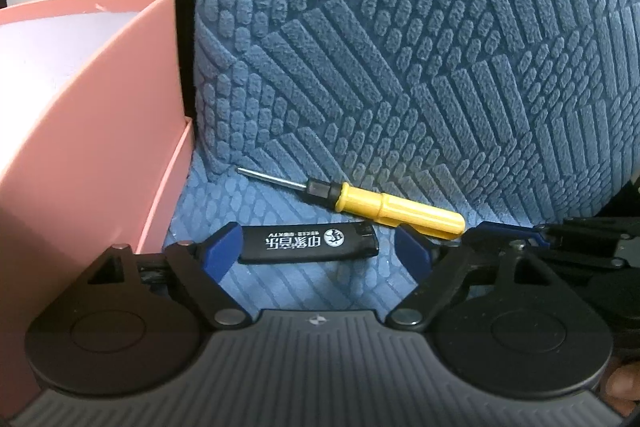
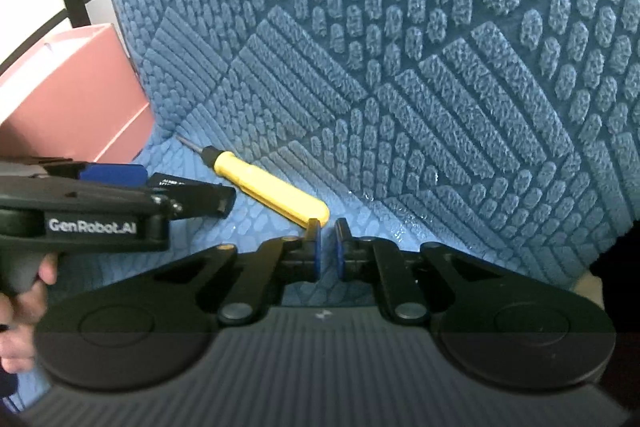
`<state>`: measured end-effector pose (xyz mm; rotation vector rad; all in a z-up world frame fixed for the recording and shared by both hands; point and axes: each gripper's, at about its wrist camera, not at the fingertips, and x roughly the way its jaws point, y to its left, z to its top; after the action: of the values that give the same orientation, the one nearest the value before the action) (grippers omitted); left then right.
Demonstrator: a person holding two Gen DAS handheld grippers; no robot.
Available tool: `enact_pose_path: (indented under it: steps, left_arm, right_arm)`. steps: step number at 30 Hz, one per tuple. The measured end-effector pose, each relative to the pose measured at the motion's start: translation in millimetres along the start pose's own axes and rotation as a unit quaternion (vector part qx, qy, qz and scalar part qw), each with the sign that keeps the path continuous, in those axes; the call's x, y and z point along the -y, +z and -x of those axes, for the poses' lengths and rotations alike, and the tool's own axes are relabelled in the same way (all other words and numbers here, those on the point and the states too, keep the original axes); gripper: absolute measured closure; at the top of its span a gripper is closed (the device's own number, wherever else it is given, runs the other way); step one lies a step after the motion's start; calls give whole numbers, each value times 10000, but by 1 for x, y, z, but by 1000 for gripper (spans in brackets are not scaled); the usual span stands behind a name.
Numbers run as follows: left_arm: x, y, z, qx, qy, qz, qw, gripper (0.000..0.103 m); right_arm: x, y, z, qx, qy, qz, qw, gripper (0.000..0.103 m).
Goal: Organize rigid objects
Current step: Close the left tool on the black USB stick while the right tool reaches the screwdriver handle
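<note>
Soft even daylight, sharp focus, fisheye-bent edges.

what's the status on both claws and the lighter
Left claw open, straddling the black lighter, pads not pressing. Right claw shut, empty, beside the yellow screwdriver. Pink box alongside, nothing blocking.

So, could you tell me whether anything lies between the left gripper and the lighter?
Nothing visible does. The lighter lies flat on the blue cushion, already between the open left gripper fingers, with the screwdriver behind it.
</note>
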<state>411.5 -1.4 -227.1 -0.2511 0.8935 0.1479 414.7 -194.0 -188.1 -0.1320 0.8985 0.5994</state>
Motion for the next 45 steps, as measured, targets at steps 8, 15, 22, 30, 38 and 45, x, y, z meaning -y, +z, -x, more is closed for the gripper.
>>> enact_pose_path:
  steps: [8,15,22,30,38,45]
  left_arm:
    - [20,-2,-23,-14,283,-233,9993,14]
    - [34,-10,-33,-48,432,-582,9974,17]
    - [28,-10,-26,-153,322,-546,9979,18]
    - [18,6,-13,1,61,-416,9991,18]
    - [-1,-2,29,192,-148,-329,9992,18]
    - [-9,-1,43,204,-233,-274,9991,18]
  right_arm:
    - [-5,-3,-9,-97,-141,69,9998,89]
    - [-5,-3,-8,49,-29,230,9997,61]
    - [-11,-2,-5,334,99,521,9980,59]
    - [0,-2,-3,255,47,388,9989,58]
    - [-8,-6,-13,431,149,446,9980,59]
    - [-26,-8,-21,644,71,753,9951,59]
